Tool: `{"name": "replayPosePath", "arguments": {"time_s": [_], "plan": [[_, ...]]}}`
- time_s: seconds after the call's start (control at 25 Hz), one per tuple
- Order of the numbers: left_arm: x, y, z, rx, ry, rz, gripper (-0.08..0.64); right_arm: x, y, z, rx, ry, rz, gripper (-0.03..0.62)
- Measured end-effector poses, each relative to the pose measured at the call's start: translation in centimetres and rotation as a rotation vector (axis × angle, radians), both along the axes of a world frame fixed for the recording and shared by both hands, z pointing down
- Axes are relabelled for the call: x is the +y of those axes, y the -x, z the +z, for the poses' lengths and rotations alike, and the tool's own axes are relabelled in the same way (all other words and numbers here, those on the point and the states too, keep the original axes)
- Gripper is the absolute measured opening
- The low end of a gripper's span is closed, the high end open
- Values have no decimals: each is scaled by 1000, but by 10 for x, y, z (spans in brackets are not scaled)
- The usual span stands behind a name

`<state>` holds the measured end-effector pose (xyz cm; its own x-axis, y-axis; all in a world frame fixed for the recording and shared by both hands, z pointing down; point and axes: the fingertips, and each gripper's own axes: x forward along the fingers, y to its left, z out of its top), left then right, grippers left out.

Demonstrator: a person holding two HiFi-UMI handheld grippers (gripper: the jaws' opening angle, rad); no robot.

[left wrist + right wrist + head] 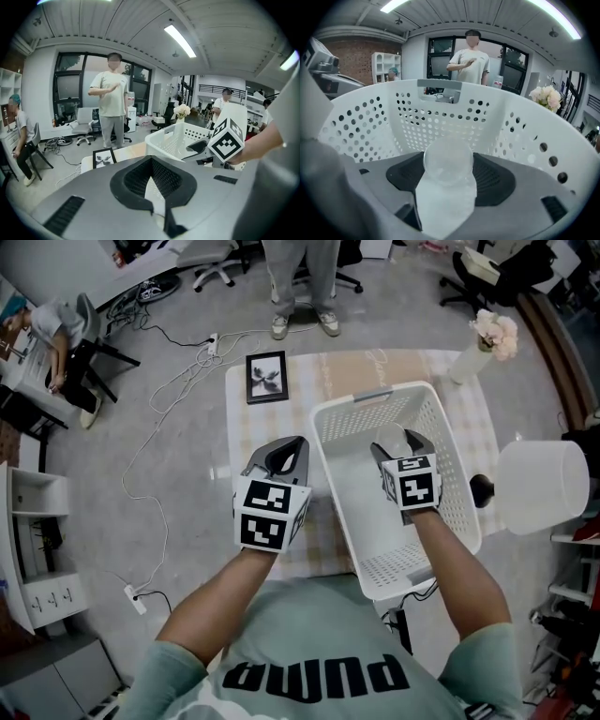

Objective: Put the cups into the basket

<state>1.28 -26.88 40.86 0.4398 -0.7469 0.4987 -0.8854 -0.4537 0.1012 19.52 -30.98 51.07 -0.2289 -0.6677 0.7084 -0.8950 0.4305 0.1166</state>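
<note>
Cup point(398, 440) first. In the head view it's a clear plastic one, pinched in the right gripper point(399, 442). It's already inside the walls of the white basket point(375, 397), roughly over the middle of the floor. The basket sits on the right half of the table point(375, 367). The left gripper point(292, 444) hangs over the table just left of the basket, outside it.

Left gripper view: its jaw tips meet at the far end, and the pale wedge behind them looks like tablecloth, so it's closed and carrying nothing. The basket is off to its right.

Right gripper view: the jaws are spread wide around the cup, with a pad on each side of it. The cup's long axis runs along the jaws, round end pointing toward the far wall of the basket. Perforated walls wrap round on all sides, so the cup is below the rim. Can't tell if it touches the floor.

My read: the basket floor is right below and ahead of the cup, so the right hand only needs to lower a bit and let go. Released on its side like that, it'll probably roll. I can't see any other cups.
</note>
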Motion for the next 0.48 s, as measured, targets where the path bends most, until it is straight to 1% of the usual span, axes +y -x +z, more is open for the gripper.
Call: {"name": "replayPosePath", "arguments": {"time_s": [0.28,0.48], "plan": [[-1,0,14,6,33,4,2,-8,-11,24,4,40,36,324],[1,2,17,11,38,4,2,-10,-10,36,14,47,35,324]]}}
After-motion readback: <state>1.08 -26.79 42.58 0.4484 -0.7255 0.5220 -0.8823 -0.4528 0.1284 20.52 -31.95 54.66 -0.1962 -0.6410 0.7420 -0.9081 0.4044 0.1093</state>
